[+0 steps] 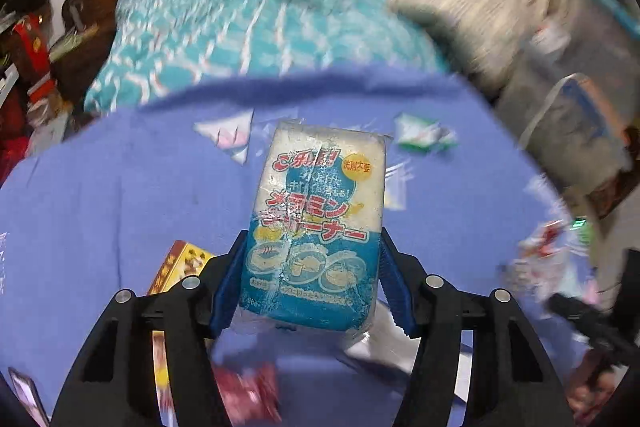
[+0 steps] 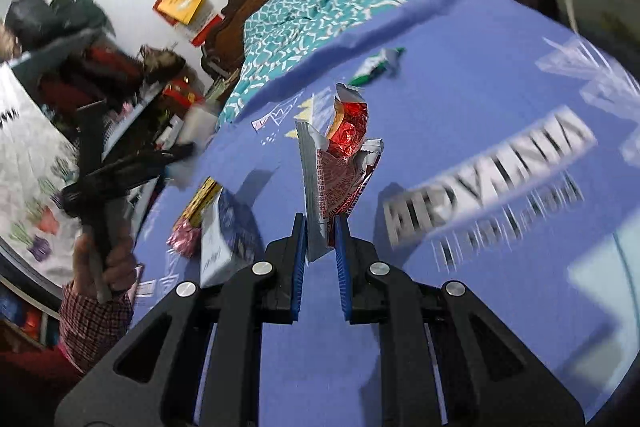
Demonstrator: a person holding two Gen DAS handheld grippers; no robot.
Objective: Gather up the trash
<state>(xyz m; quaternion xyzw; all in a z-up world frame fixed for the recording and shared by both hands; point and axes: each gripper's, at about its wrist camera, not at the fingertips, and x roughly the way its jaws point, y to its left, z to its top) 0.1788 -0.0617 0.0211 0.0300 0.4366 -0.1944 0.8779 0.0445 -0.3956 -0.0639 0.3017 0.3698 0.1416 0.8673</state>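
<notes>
Blue cloth (image 1: 100, 187) below; left gripper (image 1: 312, 259) tilts down, clamping sponge pack (image 1: 316, 219).

Blurry, hidden and cut-off bits

The white letters on the purple cloth (image 2: 460, 307) are too smeared to read. The yellow box (image 1: 180, 269) hides partly behind the left gripper's black arm. The red wrapper (image 1: 250, 393) is a blur at the bottom edge. Stuff by the cloth's right rim is too blurry to name.
</notes>
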